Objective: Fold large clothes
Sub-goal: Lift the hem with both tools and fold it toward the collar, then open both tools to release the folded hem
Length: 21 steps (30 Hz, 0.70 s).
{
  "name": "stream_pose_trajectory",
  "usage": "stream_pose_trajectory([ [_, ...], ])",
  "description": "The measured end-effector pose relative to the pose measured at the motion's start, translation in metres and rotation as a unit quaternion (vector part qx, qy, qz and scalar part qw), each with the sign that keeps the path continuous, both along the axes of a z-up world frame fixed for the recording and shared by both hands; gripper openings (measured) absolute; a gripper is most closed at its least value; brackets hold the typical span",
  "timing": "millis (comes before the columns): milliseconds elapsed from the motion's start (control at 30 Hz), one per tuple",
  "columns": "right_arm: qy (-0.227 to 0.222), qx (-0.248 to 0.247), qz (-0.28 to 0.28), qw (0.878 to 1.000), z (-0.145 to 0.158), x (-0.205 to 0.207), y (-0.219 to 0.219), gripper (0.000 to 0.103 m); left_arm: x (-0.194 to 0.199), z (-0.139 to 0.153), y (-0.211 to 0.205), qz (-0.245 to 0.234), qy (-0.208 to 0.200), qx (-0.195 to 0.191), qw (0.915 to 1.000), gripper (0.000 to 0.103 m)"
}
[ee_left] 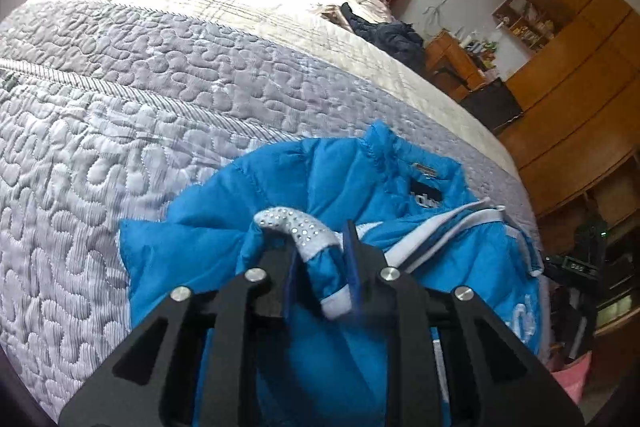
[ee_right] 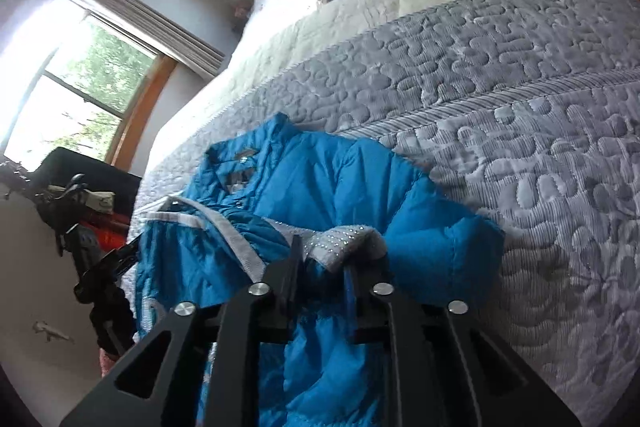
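Two tools, apparently pinching puffy jacket

Almost nothing here reads clean from where I hold on. On the blue jacket, at about one o'clock from my left gripper, a black neck label carries pale letters, but they are too blurred for me to spell. Further out toward four o'clock, large light-blue lettering runs along the jacket's front; I make out only curved strokes, no sure letter. In the right wrist view the same label is just a smudge.
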State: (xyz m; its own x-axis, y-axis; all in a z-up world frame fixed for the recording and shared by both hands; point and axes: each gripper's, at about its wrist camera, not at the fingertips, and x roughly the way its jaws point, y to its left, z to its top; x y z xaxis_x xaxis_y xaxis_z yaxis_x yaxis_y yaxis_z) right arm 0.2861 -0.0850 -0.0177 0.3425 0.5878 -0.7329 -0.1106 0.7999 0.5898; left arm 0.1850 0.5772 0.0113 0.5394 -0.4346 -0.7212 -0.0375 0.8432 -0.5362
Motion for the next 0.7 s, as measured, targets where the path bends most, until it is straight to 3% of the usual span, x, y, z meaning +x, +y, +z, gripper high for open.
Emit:
stream_pose_trajectory([
  [67, -0.005, 0.015, 0.003, 1.000, 0.006, -0.007, -0.007, 0.028, -0.008, 0.006, 0.007, -0.005, -0.005, -0.024, 0.9997, 0.030],
  [133, -0.010, 0.022, 0.003, 1.000, 0.012, -0.014, -0.014, 0.039, -0.017, 0.013, 0.016, -0.004, -0.013, -0.041, 0.9991, 0.043],
  [167, -0.020, 0.010, -0.005, 1.000, 0.017, -0.018, -0.019, 0.057, -0.024, 0.019, 0.023, 0.009, -0.022, -0.037, 0.9990, 0.057],
  [200, -0.033, -0.010, -0.014, 0.999, 0.023, -0.023, -0.022, 0.066, -0.030, 0.025, 0.029, 0.020, -0.034, -0.030, 0.9988, 0.061],
  [367, -0.066, -0.039, 0.005, 0.997, 0.038, -0.030, -0.025, 0.067, -0.039, 0.036, 0.035, 0.011, -0.058, 0.017, 0.9981, 0.064],
  [433, -0.070, -0.050, 0.022, 0.996, 0.037, -0.027, -0.016, 0.079, -0.034, 0.032, 0.026, -0.009, -0.055, 0.027, 0.9981, 0.067],
  [700, -0.059, -0.133, 0.068, 0.987, 0.005, 0.008, 0.031, 0.083, -0.003, 0.002, -0.010, -0.057, -0.031, 0.112, 0.9916, 0.072],
])
